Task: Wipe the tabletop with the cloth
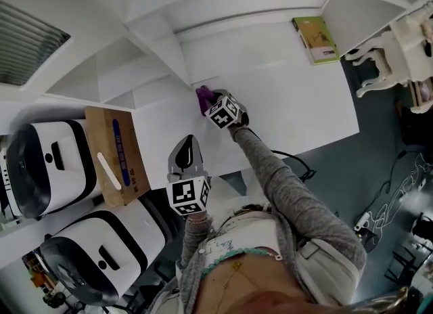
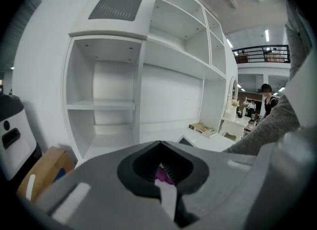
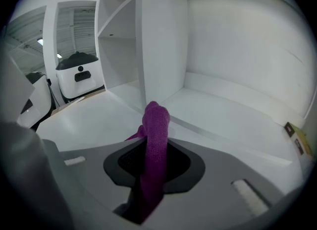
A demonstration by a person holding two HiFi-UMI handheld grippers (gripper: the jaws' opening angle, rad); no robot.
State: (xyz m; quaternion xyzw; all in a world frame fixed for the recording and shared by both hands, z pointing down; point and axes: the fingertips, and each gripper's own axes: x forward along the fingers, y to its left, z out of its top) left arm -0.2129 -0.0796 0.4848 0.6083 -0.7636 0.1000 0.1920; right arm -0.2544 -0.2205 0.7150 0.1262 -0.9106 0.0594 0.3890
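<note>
Beside the shelf upright (image 3: 158, 40), we hold the cloth (image 3: 155, 135) on the bench (image 1: 298, 103) in the right gripper's (image 1: 214, 102) clamped fingers, the left gripper's (image 1: 187, 149) fingers together and empty, with wiping seemingly barely begun.

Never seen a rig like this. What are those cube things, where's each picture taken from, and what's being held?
There is no robot: a person holds a two-jaw gripper in each hand, and the marker cubes belong to them. One picture comes from a head camera looking steeply down; the other two from cameras riding on each gripper, looking along its jaws. The right gripper is shut on a purple cloth over the white tabletop, beside the shelf unit. The left gripper is shut and empty, near the person's body. A book lies on the tabletop; a cardboard box sits off to the left.
</note>
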